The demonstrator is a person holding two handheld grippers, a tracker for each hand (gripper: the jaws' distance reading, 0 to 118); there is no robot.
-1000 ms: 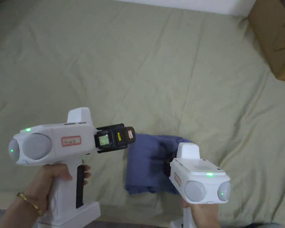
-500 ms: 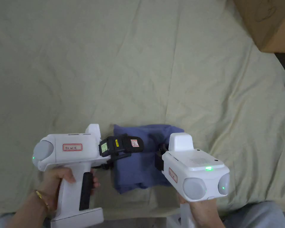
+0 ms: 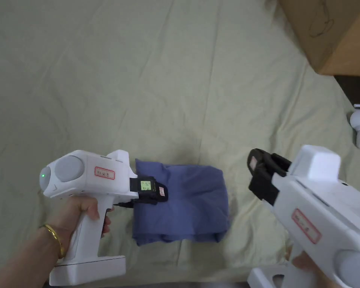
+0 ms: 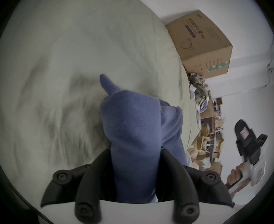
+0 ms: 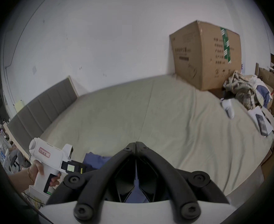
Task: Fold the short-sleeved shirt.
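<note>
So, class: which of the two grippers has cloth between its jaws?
The left gripper: its jaws pinch the blue shirt. The right gripper is shut on nothing.

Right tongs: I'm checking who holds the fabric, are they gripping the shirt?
No, the right tongs are pressed together on nothing, raised above the bedsheet.

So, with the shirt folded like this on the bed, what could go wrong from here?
1. The left tongs have shirt cloth between their jaws; pulling away without releasing it could drag the fold open.
2. The near edge of the shirt looks bunched, so the layers may slip apart.
3. The right tongs are shut and off the shirt, so nothing pins its right side to the bed sheet.
</note>
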